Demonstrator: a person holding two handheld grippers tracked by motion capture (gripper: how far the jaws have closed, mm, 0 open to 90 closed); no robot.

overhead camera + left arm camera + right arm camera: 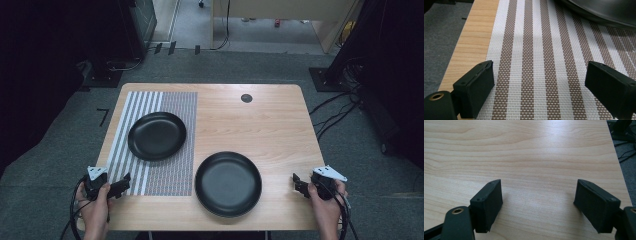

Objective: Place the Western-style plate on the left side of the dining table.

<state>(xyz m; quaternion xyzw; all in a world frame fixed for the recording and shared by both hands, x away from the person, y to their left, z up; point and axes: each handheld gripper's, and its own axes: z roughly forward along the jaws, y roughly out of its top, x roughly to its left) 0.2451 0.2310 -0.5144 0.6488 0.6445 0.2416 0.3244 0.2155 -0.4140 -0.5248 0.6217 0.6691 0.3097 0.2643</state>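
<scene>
Two black plates lie on a light wooden table (260,120). One plate (157,135) rests on a brown-and-white striped placemat (172,107) at the left; its rim (599,11) shows at the top of the left gripper view. The other plate (228,183) sits on bare wood near the front edge. My left gripper (124,183) (540,86) hovers low over the mat's front left corner, jaws wide open with nothing between them. My right gripper (298,182) (537,202) stands open over bare wood at the table's front right, to the right of the near plate.
A small dark round grommet (246,98) sits in the table's far side. Grey carpet (60,150) surrounds the table, with cables (335,112) and dark equipment stands at the right and back. The table's right edge (617,165) runs close to my right gripper.
</scene>
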